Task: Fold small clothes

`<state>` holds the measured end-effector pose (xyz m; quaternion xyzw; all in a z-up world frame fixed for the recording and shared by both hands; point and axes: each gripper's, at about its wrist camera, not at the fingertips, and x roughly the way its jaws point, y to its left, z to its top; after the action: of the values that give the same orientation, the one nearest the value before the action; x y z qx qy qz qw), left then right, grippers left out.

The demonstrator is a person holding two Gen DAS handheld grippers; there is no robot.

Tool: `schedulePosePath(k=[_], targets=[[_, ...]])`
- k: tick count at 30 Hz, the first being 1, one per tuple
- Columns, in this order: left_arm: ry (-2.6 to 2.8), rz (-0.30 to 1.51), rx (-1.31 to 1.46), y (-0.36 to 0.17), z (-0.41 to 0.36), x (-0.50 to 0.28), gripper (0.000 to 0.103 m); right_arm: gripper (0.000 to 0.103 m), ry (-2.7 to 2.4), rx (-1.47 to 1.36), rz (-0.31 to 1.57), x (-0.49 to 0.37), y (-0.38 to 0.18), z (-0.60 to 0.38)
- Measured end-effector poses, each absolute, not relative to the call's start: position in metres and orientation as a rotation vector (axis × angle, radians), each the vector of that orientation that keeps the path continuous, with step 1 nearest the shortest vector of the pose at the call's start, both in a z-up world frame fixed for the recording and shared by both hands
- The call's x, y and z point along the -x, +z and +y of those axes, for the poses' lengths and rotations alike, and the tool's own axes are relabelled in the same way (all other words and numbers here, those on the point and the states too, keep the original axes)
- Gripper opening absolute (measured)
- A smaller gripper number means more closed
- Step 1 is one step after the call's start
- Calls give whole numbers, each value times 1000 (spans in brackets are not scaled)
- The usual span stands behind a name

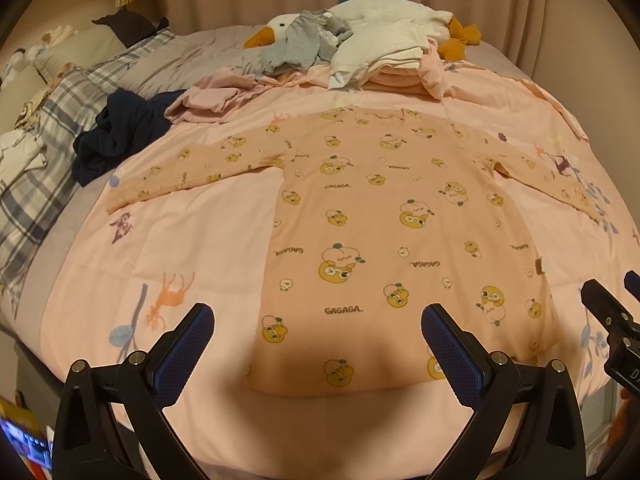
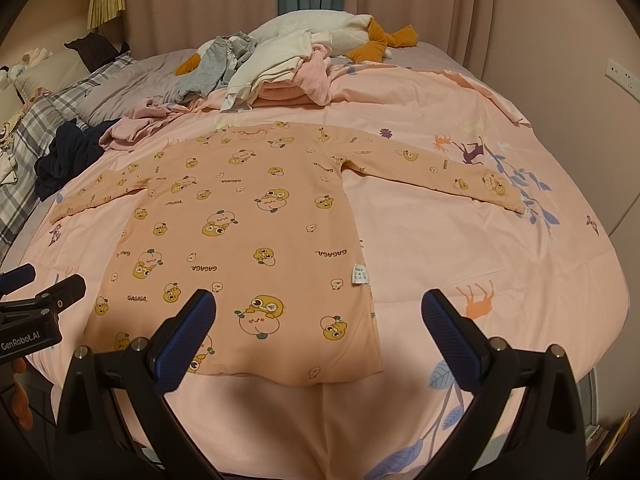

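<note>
Left wrist: shirt (image 1: 384, 216) flat beyond the spread fingers (image 1: 448, 340).

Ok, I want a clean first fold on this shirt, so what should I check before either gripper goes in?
1. Shirt flat, sleeves spread: ok.
2. Left gripper open, empty: ok.
3. Right gripper open, empty: ok.
4. Hem near both grippers, unwrinkled: ok.
5. Navy garment off the left sleeve: ok, close beside it.
6. Care tag showing, so maybe inside out: cannot tell.
</note>
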<state>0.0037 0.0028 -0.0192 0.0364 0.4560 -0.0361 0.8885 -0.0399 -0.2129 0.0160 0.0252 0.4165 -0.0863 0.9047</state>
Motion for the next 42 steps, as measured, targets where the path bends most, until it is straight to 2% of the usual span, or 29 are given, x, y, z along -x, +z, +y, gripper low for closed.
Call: schedulePosePath(k=[42], targets=[[-77,963,-78,-24,3,-1,103,103,-176,-54,862,42,12,-209]])
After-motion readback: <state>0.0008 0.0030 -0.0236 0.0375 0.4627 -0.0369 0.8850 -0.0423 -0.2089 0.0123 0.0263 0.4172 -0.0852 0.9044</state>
